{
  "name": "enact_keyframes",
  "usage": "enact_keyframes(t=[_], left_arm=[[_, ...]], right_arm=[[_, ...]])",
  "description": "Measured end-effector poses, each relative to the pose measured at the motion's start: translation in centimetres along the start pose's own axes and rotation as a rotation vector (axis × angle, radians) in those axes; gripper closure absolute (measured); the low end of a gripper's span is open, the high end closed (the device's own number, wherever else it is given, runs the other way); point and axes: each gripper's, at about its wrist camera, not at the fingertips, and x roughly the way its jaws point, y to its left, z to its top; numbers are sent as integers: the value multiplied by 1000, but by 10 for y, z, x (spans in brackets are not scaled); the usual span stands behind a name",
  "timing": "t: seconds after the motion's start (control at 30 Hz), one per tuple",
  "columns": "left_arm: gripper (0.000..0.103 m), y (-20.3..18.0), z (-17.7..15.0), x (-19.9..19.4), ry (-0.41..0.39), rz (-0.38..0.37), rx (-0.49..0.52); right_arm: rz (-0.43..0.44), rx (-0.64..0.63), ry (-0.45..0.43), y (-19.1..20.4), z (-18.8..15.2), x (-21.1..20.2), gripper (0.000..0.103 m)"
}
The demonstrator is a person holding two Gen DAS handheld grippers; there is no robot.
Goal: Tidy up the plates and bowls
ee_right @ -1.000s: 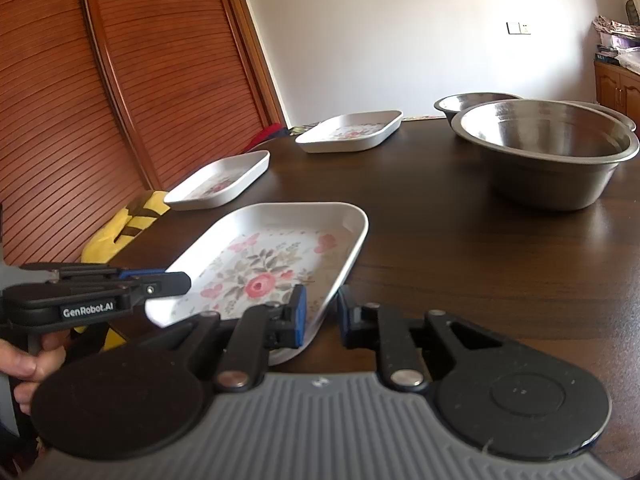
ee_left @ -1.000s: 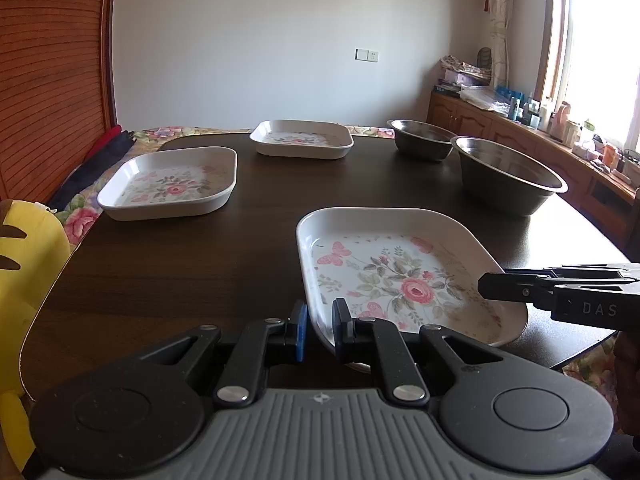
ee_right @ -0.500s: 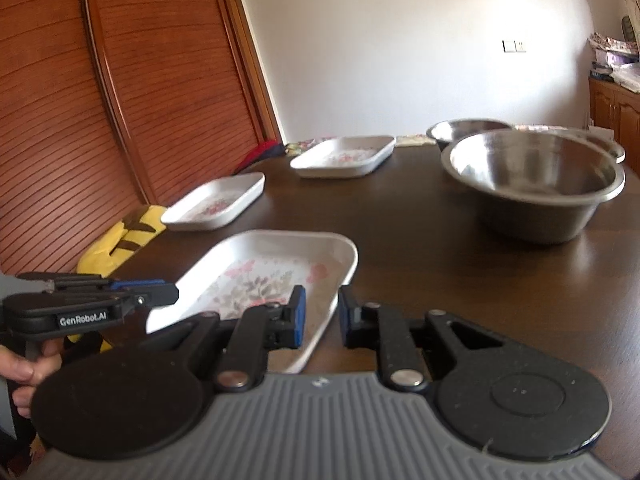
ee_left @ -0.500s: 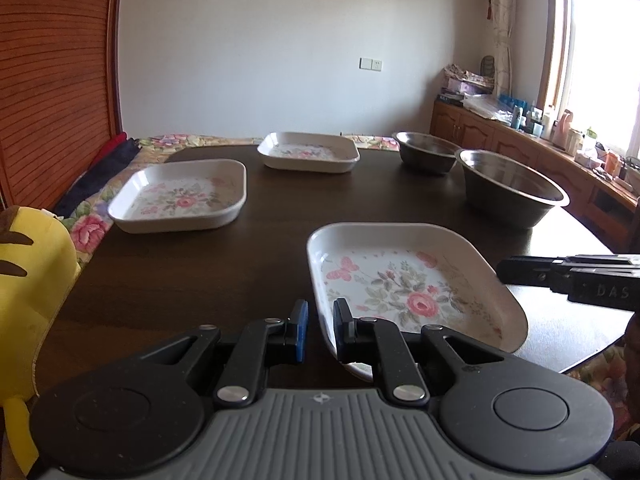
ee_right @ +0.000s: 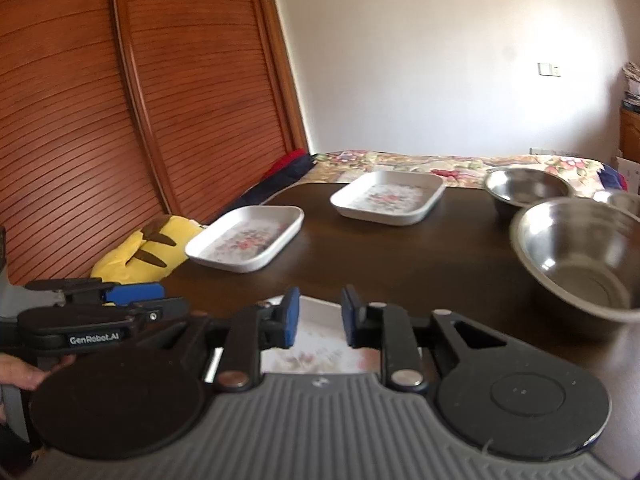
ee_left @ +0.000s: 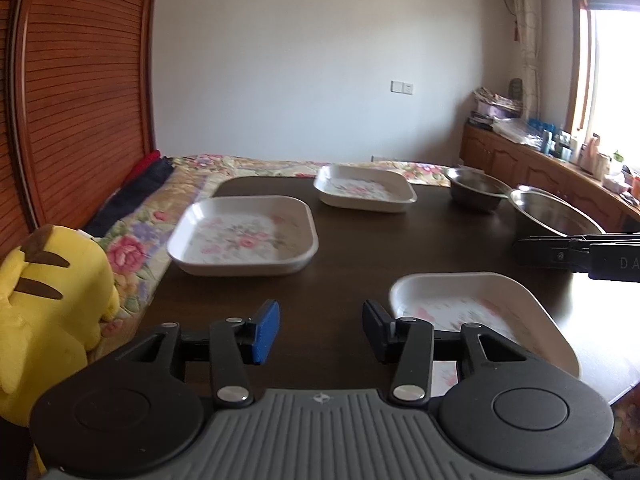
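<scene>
Jaws parted on both left gripper (ee_left: 319,331) and right gripper (ee_right: 316,316), grasping nothing; nearest floral plate (ee_left: 500,304) at bench (ee_left: 360,256) near edge, bare wood beyond.

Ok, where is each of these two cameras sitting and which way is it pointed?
Left wrist: sits behind the left gripper, low over the dark wooden table, facing the far white wall; the right gripper shows at its right edge.
Right wrist: sits behind the right gripper, facing the same way, angled toward the slatted wooden doors; the left gripper and a hand show at left.
Shared: three white floral square plates, nearest, and the large steel bowl.
</scene>
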Motion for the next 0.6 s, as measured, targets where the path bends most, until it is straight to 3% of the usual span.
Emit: enact_keyframes(t=[0.07, 0.6], left_arm=[[53, 9, 3, 2, -6, 8, -10], [52, 85, 25, 35, 11, 99, -33]], right_arm=[[14, -5, 12, 7, 7, 9, 60], [0, -74, 138, 46, 40, 98, 56]])
